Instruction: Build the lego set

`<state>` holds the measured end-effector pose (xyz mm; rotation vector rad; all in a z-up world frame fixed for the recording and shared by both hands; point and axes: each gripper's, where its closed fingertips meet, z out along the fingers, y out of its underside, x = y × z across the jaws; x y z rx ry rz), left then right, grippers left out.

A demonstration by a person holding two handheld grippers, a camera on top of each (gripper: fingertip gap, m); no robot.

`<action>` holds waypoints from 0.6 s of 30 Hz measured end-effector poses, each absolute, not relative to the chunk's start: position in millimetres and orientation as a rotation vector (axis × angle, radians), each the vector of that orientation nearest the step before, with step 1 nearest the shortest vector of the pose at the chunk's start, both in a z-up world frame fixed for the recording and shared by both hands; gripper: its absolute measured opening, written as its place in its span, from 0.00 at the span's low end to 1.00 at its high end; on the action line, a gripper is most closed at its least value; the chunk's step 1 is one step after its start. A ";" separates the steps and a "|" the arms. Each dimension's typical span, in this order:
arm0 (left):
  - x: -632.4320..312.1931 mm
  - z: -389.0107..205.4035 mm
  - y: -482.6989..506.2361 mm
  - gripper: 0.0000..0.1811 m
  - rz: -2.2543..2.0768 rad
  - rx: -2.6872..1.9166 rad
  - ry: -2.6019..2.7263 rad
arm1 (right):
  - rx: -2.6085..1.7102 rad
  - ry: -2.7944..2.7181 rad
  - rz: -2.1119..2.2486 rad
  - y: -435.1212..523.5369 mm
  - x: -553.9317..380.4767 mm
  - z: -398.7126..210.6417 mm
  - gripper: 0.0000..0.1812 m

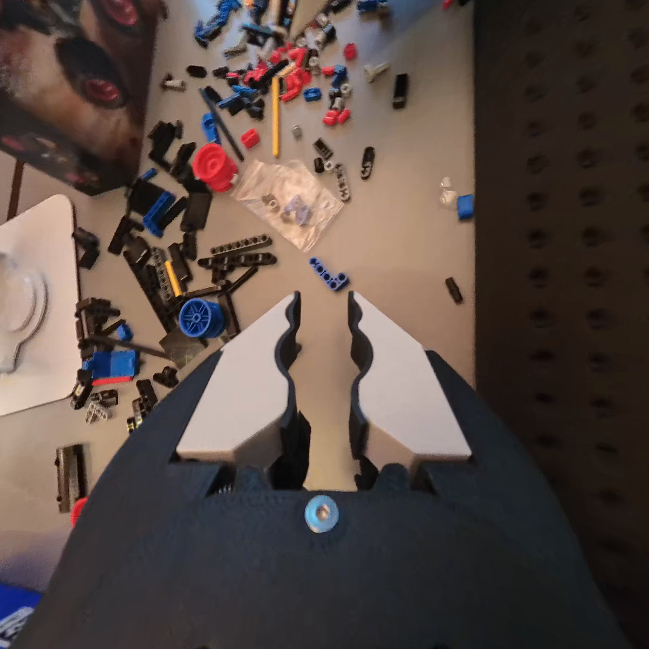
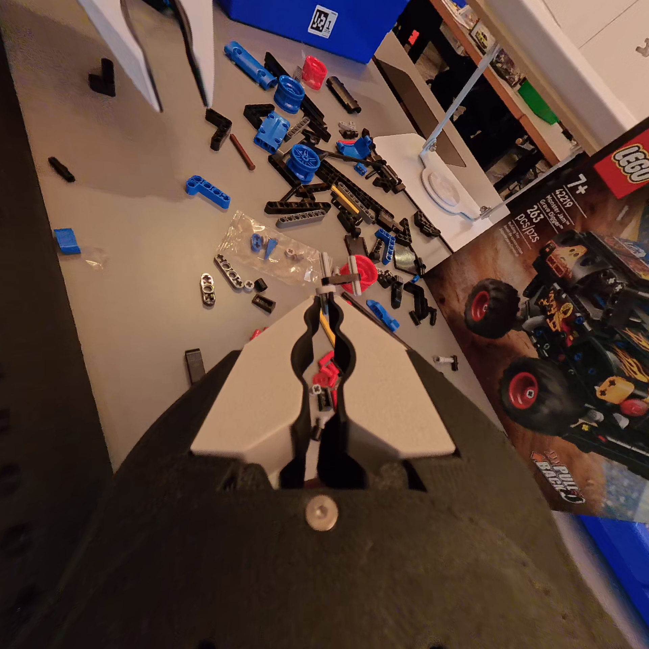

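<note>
Loose Lego Technic pieces in black, blue and red lie scattered over a grey table [image 1: 404, 246]. My left gripper [image 1: 325, 295] is open and empty, just above the table, with its tips right behind a blue L-shaped beam [image 1: 329, 274]. That beam also shows in the right wrist view [image 2: 207, 191], with the left gripper [image 2: 182, 105] at the top left. My right gripper [image 2: 325, 298] is shut on a small grey-and-black pin assembly [image 2: 332, 279] that sticks out past its tips, above the table and in front of a red wheel hub [image 2: 365, 275].
A clear bag of small parts [image 1: 291, 200] [image 2: 263, 249] lies mid-table. Blue wheel hubs [image 1: 200, 318] [image 2: 303, 161] sit among black beams. The set's box [image 1: 70, 87] [image 2: 544, 333], a white stand base [image 1: 35, 298] [image 2: 439, 175] and a blue bin [image 2: 316, 24] line one side. A dark perforated surface [image 1: 562, 281] borders the other. The gap from one gripper's tips to the other's is roughly 15 cm.
</note>
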<state>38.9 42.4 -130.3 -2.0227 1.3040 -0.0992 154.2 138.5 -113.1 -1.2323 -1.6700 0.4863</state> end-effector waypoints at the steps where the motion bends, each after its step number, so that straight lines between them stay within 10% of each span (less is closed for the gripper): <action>1: 37.2 -132.7 42.0 0.14 -0.068 -2.035 1.341 | -1.234 -1.668 0.489 138.5 154.9 -113.3 0.02; 18: -17.6 -150.8 -14.6 0.15 -0.035 -2.272 1.437 | -1.255 -1.674 0.479 137.4 161.1 -116.0 0.02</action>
